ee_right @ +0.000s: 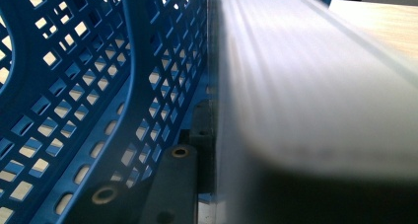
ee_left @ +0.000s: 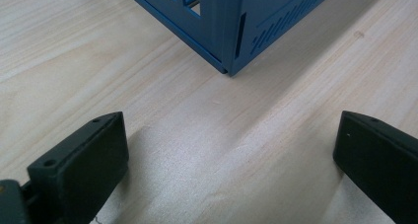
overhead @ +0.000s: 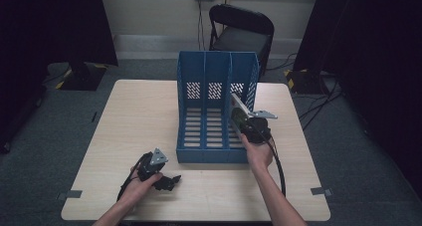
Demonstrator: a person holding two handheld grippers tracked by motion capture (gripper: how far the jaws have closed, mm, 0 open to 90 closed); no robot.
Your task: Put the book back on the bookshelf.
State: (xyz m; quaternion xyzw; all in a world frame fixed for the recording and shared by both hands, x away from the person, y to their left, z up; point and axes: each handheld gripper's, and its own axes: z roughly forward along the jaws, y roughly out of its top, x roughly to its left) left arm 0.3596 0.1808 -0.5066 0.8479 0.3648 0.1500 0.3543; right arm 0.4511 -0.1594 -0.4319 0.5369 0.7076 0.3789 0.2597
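A blue three-slot file holder [overhead: 193, 72] stands upright on the middle of the wooden table [overhead: 139, 116]. My right gripper [overhead: 247, 124] is shut on a thick pale book [overhead: 236, 102], held tilted at the mouth of the rightmost slot. In the right gripper view the book's page edges [ee_right: 305, 86] lie close against the perforated blue wall [ee_right: 74, 86], with one black jaw at the bottom. My left gripper [overhead: 169, 181] rests on the table near the front left of the holder, open and with nothing in it. Its view shows bare wood between the jaws [ee_left: 231, 155] and the holder's corner [ee_left: 236, 41] ahead.
A black folding chair [overhead: 241, 29] stands behind the table. Dark curtains hang at both sides. Cables run over the floor at the right [overhead: 318, 101]. Bare tabletop lies left of the holder and along the front edge.
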